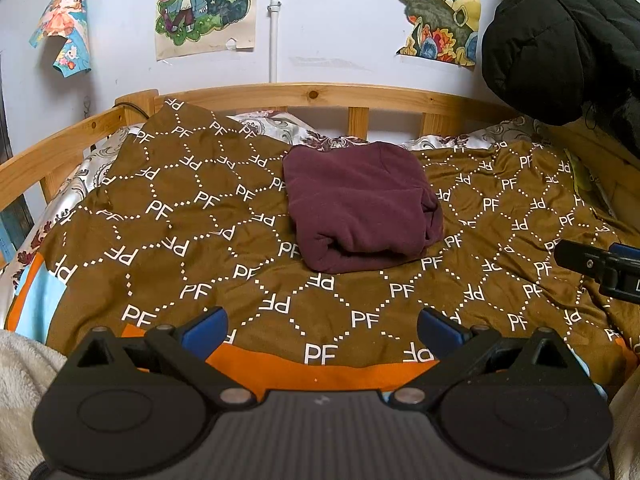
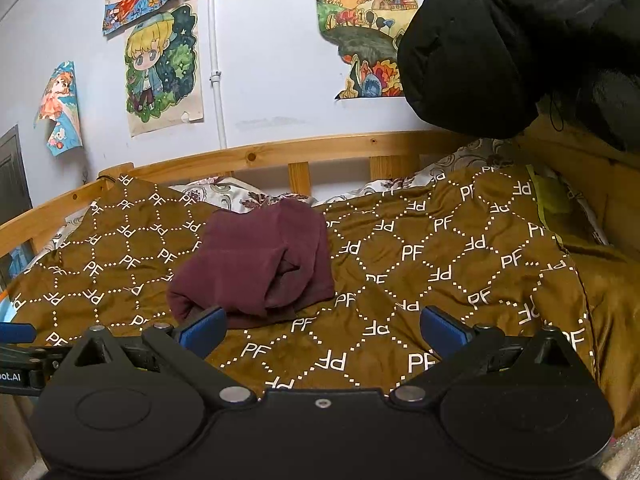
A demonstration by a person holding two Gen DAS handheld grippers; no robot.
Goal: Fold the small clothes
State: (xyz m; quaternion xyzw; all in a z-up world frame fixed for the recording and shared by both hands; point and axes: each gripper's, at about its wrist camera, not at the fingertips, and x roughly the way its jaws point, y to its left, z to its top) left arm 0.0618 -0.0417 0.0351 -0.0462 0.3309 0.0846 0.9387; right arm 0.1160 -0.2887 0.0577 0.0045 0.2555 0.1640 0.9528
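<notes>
Mid-bed, toward headboard-side rail: maroon garment (image 1: 360, 204) lies on brown PF-print blanket (image 1: 192, 208), folded into compact bundle, rolled edge facing near side. Left gripper (image 1: 322, 330) low over near edge of blanket, blue fingers wide apart, holding nothing. Right gripper (image 2: 322, 330) likewise spread and empty, just short of bundle's near edge. Black jacket (image 1: 560, 40) hangs at far right corner. Judgement: fold looks essentially finished; next move likely tidy press or fetching another piece.
</notes>
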